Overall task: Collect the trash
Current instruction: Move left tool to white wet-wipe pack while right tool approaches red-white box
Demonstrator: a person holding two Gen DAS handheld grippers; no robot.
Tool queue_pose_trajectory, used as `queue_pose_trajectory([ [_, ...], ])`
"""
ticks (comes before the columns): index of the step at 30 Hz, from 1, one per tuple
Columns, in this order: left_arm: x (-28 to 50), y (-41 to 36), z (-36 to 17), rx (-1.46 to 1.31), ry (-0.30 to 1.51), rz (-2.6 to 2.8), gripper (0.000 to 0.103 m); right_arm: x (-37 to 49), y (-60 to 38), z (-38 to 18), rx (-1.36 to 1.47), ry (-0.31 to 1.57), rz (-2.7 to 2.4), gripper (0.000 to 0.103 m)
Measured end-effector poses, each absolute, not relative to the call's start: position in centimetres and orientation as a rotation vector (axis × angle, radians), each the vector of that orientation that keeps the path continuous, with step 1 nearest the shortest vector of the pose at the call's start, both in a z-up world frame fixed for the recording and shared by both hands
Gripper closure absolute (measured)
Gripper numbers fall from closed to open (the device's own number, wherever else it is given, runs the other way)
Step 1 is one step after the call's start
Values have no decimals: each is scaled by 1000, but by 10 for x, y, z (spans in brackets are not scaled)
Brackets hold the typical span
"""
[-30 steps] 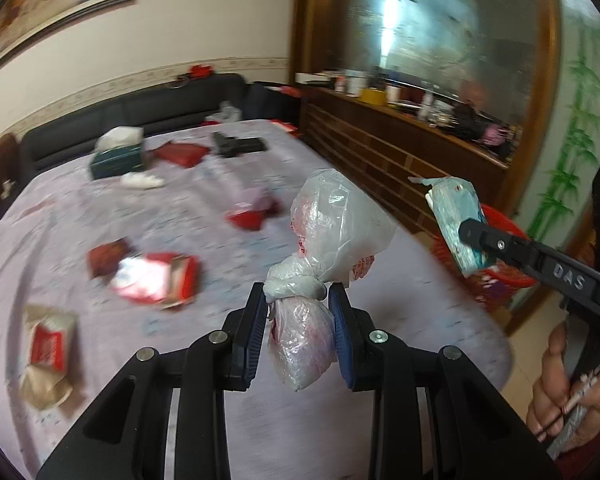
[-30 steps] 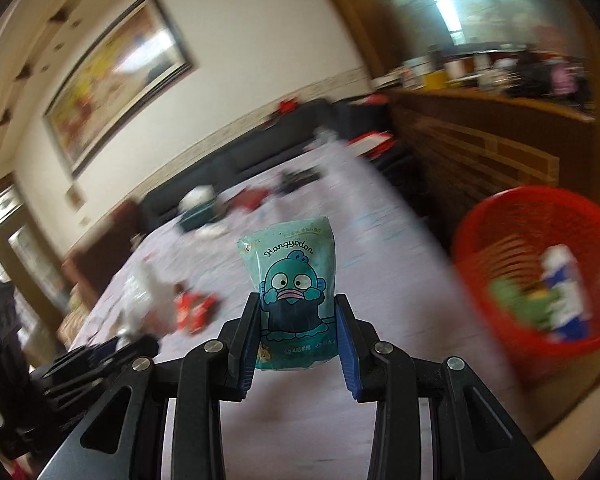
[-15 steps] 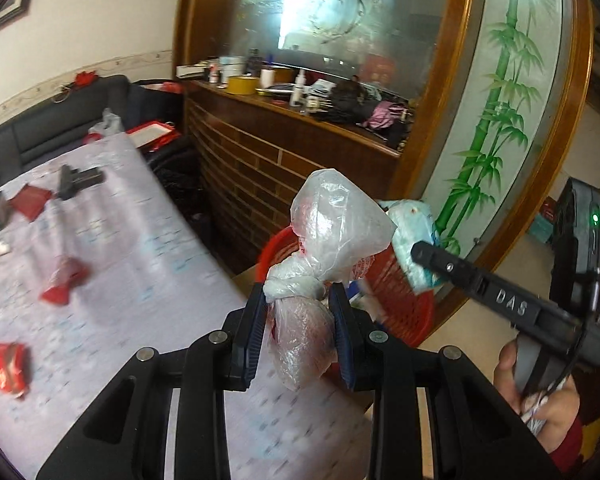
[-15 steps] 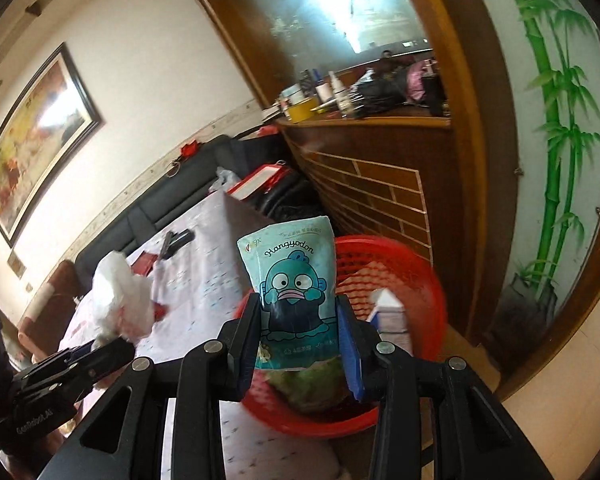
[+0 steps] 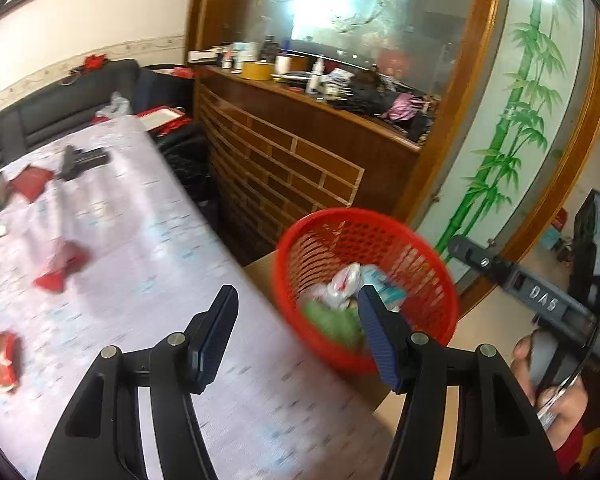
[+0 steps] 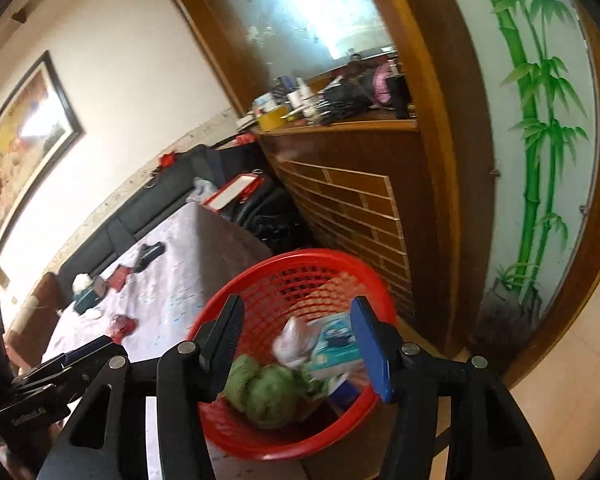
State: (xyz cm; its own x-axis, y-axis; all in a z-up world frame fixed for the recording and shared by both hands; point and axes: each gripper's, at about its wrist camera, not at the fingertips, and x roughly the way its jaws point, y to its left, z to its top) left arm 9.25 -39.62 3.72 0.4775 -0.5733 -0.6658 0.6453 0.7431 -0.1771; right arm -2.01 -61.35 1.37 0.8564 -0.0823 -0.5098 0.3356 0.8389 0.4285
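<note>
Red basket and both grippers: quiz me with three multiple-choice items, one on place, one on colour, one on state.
1. Where does the red basket stand?
A. on the black sofa
B. beside the table's edge, in front of the wooden counter
C. on the counter top

2. What colour is the crumpled lump lowest in the basket?
A. green
B. yellow
C. black

3. How do the two grippers stand?
A. both clamped on trash
B. only the left holds a bag
C. both opening, nothing between the fingers

Answers:
1 B: the basket sits off the table corner, with the brick-pattern counter behind it.
2 A: the green lump lies at the basket's near side, under the clear plastic bag and the teal snack packet.
3 C: the left gripper and right gripper show bare fingers, jaws opening.
</note>
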Motion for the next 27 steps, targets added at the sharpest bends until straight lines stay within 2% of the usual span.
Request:
queue_pose_trajectory([
  [5, 80, -335, 34, 100, 756, -664, 40, -13, -569, 19, 482, 512, -143, 35],
  [16, 69, -188, 14, 22, 789, -430, 39, 37, -416, 6, 315, 638, 137, 35],
  [27, 80, -6, 11, -140, 787, -5, 27, 56, -333, 0, 218, 696, 252, 32],
])
